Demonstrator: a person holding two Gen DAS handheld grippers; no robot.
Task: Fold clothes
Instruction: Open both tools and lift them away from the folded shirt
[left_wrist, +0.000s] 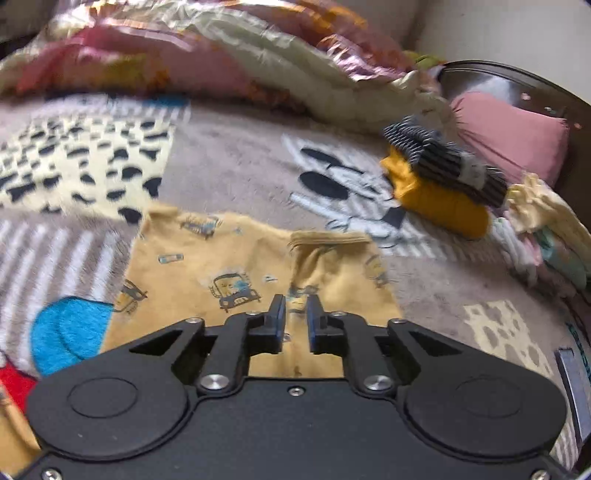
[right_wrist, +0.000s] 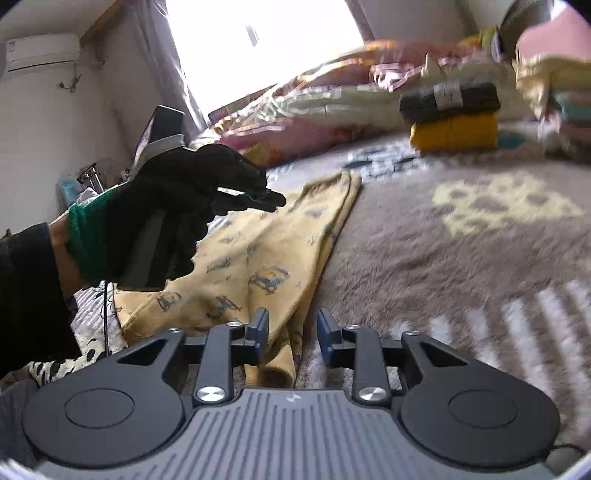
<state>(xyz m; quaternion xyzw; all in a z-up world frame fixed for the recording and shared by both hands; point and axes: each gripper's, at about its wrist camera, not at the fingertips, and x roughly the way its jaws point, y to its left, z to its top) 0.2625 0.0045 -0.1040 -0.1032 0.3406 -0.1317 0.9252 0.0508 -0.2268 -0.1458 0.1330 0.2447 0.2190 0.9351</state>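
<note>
1. Left wrist view: my left gripper (left_wrist: 296, 320) hovers over the yellow car-print garment (left_wrist: 221, 280), which lies flat on the grey fleece blanket (left_wrist: 236, 162). The jaws stand a little apart with nothing pinched; cloth shows through the gap below them.
2. Same view: a folded stack (left_wrist: 443, 181), striped piece over mustard one, sits well apart towards the pink pillow (left_wrist: 513, 136).
3. Right wrist view: my right gripper (right_wrist: 292, 334) sits at the garment's near end, jaws parted, its edge lying between them unclamped.
4. Same view: the gloved left hand (right_wrist: 155, 221) holds its gripper above the garment's far side.
5. I judge the garment thin, soft and light: it will droop and crease. I would pinch a hem or corner with each gripper, keeping the edge taut.
</note>
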